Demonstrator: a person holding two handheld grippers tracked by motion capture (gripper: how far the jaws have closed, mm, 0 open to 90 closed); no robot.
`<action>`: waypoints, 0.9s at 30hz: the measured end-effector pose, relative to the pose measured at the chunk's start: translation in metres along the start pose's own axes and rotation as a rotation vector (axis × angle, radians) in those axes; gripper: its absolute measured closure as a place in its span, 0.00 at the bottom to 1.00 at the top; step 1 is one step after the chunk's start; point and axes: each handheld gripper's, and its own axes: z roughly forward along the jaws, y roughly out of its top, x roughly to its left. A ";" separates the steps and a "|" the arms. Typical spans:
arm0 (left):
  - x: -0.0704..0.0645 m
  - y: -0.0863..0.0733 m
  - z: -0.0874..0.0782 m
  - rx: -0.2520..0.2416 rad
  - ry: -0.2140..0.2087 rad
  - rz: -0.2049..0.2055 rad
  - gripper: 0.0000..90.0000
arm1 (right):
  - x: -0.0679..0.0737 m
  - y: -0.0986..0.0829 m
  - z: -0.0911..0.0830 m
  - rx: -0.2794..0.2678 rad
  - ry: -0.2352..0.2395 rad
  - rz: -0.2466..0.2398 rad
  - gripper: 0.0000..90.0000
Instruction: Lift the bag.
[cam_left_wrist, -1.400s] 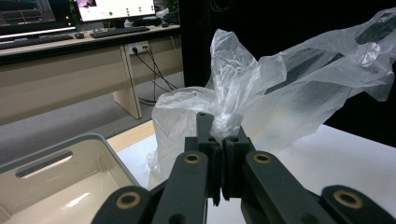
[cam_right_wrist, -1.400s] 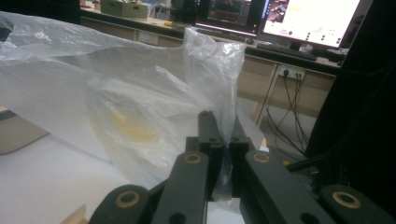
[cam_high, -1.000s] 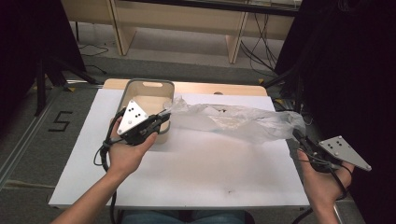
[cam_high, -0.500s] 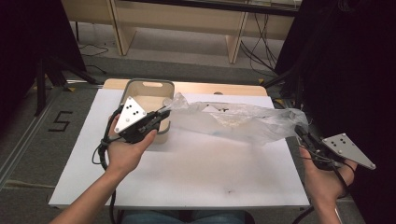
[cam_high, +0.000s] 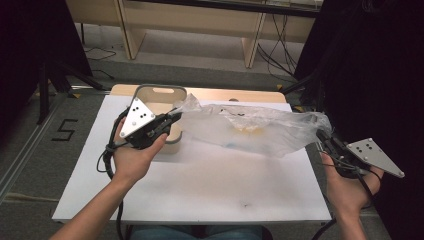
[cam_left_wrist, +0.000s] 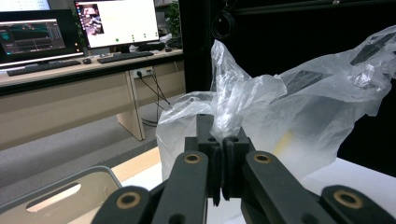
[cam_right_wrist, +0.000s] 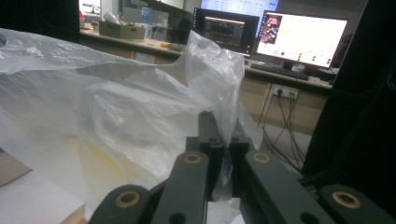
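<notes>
Clear plastic bag (cam_high: 250, 127), stretched, aloft

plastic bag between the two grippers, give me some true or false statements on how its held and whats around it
1. The left gripper has its jaws shut on the clear plastic bag. True.
2. The right gripper is open and clear of the bag. False: its jaws pinch a fold of the bag's other end.
3. The bag lies flat on the white table. False: it is held stretched between the two grippers, above the table.
4. A grey-rimmed bin stands on the table by the left gripper. True.
5. The bag is opaque black. False: it is see-through, with something yellowish showing inside.
</notes>
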 end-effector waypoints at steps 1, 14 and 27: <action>0.000 0.001 0.001 -0.004 0.001 -0.004 0.98 | 0.000 0.001 0.001 -0.002 0.000 -0.001 1.00; 0.009 0.008 0.012 -0.010 0.026 -0.010 0.98 | -0.001 0.007 0.012 -0.012 -0.005 0.004 1.00; 0.013 0.020 0.014 -0.039 0.035 -0.015 0.98 | -0.003 0.016 0.017 -0.032 -0.013 0.003 1.00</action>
